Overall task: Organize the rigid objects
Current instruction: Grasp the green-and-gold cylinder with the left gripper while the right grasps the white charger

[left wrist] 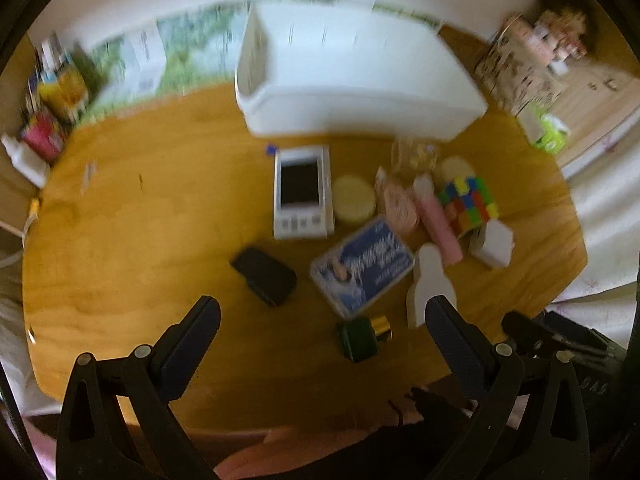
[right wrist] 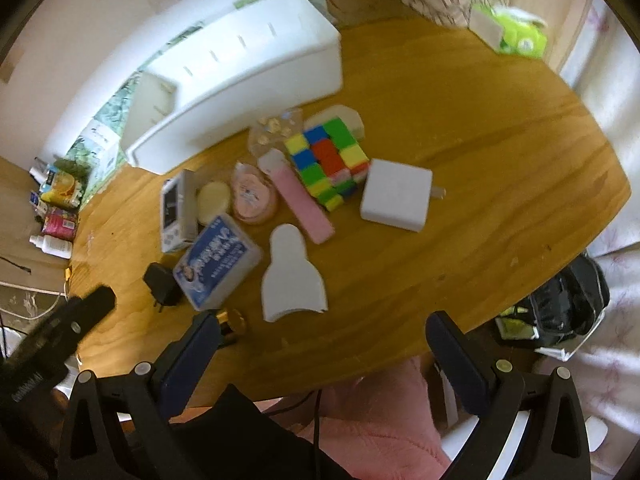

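Observation:
A wooden table (left wrist: 140, 240) holds a white bin (left wrist: 352, 80) at the back and a cluster of small items: a white handheld device (left wrist: 302, 192), a round cream tin (left wrist: 354, 199), a blue box (left wrist: 362, 266), a black adapter (left wrist: 266, 276), a green-gold battery (left wrist: 362, 336), a pink bar (left wrist: 438, 220), a colour cube (left wrist: 470, 204), a white charger (left wrist: 492, 244) and a white bottle-shaped piece (left wrist: 430, 280). My left gripper (left wrist: 322, 316) is open and empty above the near edge. My right gripper (right wrist: 322, 334) is open and empty near the white piece (right wrist: 294, 276), the cube (right wrist: 328, 160) and the charger (right wrist: 396, 196).
Bottles and packets (left wrist: 48, 120) crowd the far left. A patterned bag (left wrist: 520, 76) and a green tissue pack (left wrist: 554, 132) stand at the far right. A black bag (right wrist: 560, 308) lies off the table's right edge. The left gripper body (right wrist: 52, 340) shows in the right view.

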